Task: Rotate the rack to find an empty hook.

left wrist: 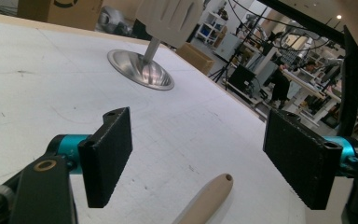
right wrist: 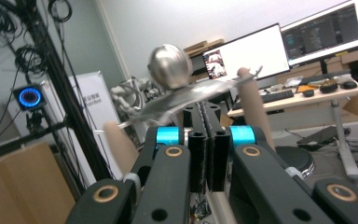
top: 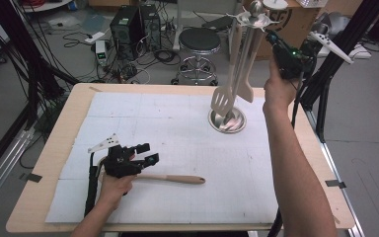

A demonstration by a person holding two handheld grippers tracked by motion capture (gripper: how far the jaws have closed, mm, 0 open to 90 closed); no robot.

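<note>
**Two hands, one utensil stand**

From above we see the right hand-held gripper (top: 275,43) raised beside the utensil stand (top: 227,120); its own view shows the jaws pressed together, empty. Our left hand-held gripper (left wrist: 198,161), spread, straddles the wooden spoon (top: 170,178) on the desk (top: 49,197).

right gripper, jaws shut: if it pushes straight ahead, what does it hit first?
Probably the utensil stand's top: the right gripper points at its hook ring, by a hanging wooden handle. Depth is unclear.
</note>
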